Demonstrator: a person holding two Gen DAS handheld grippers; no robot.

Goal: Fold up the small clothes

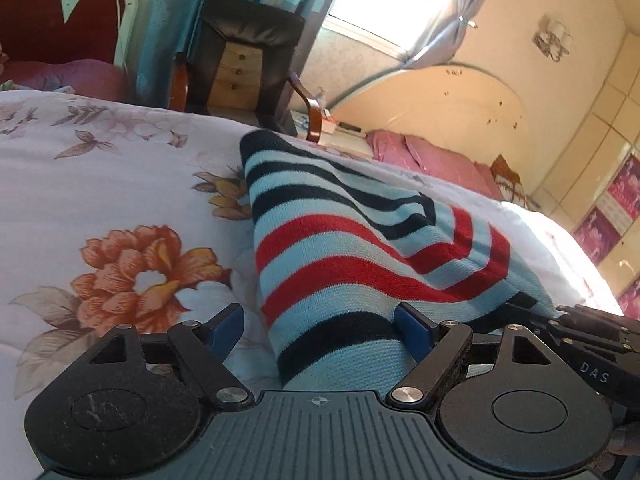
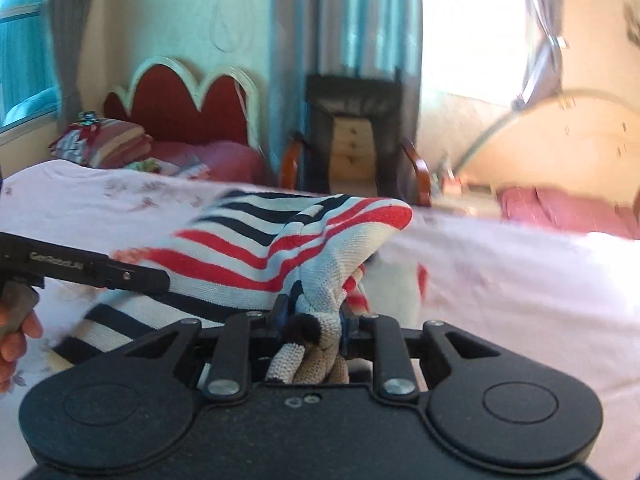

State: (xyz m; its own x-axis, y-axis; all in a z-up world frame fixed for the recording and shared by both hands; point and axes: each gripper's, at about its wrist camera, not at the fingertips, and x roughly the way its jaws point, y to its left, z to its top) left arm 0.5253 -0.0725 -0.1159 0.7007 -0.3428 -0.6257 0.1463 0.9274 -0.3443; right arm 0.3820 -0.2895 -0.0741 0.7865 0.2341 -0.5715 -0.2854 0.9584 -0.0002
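A small striped knit garment (image 1: 360, 248), light blue with navy and red stripes, lies partly lifted on a floral bedspread (image 1: 100, 184). My left gripper (image 1: 320, 328) is open, its blue-padded fingers (image 1: 412, 326) spread over the garment's near end, the right pad touching the cloth. My right gripper (image 2: 314, 316) is shut on a bunched edge of the same garment (image 2: 280, 240) and holds it up off the bed. The left gripper shows at the left of the right wrist view (image 2: 92, 270), and the right gripper shows at the right edge of the left wrist view (image 1: 588, 332).
A black armchair with wooden arms (image 1: 244, 56) stands beyond the bed by teal curtains. A red headboard (image 1: 60, 20) and pink pillows (image 1: 436, 160) are farther off. A bright window (image 2: 472, 32) is behind.
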